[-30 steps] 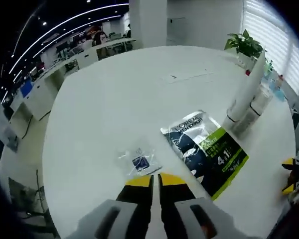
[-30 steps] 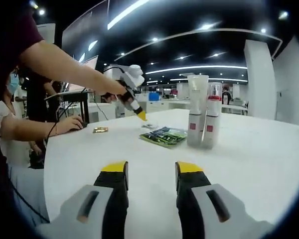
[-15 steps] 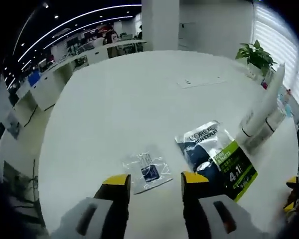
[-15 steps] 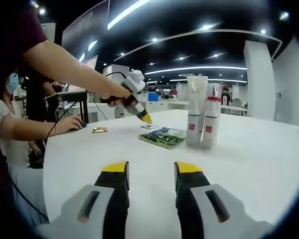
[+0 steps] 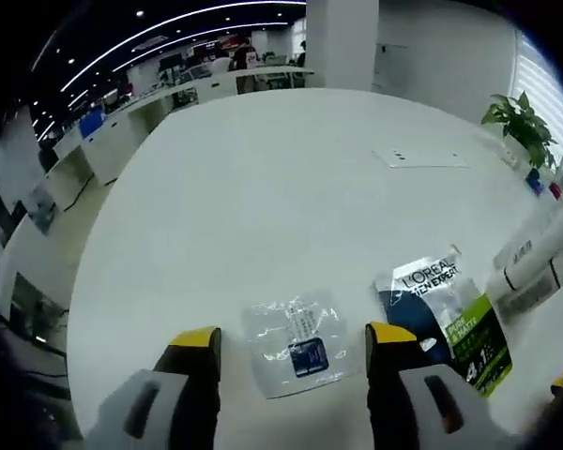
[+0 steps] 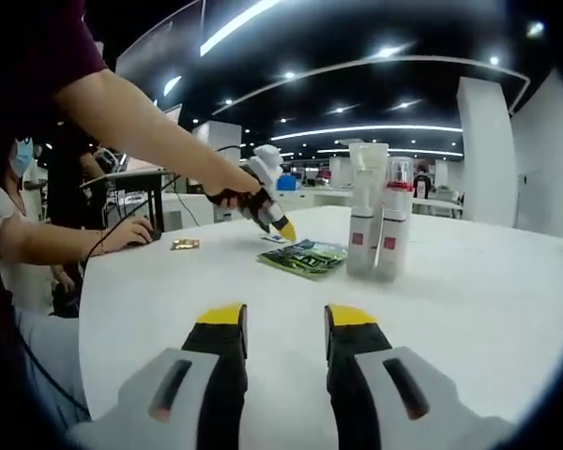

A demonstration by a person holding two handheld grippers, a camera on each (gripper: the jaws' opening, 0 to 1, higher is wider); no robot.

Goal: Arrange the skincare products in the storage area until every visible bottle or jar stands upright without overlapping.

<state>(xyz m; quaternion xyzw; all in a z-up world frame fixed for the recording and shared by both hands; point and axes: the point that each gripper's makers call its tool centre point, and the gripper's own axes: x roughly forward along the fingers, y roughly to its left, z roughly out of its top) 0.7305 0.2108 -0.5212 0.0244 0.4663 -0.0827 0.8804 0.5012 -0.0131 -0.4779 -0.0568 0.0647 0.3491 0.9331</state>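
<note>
On the white round table (image 5: 263, 187) lies a small clear sachet (image 5: 298, 342) with a blue label, flat between the open jaws of my left gripper (image 5: 293, 339). A dark and green L'Oreal packet (image 5: 446, 309) lies flat just right of it. Two white bottles (image 5: 542, 264) stand beyond the packet. In the right gripper view the two bottles, one clear-capped (image 6: 366, 225) and one red-topped (image 6: 395, 225), stand upright side by side behind the packet (image 6: 306, 257). My left gripper (image 6: 283, 228) points down at the table there, in a person's hand. My right gripper (image 6: 286, 317) is open and holds nothing.
A potted plant (image 5: 521, 117) and a flat white sheet (image 5: 422, 159) are at the table's far side. A small gold item (image 6: 182, 245) lies near the left edge. A seated person (image 6: 19, 234) is at a desk to the left.
My left gripper's jaws have gone from shut to wide open and come to straddle the clear sachet. The right gripper has barely moved.
</note>
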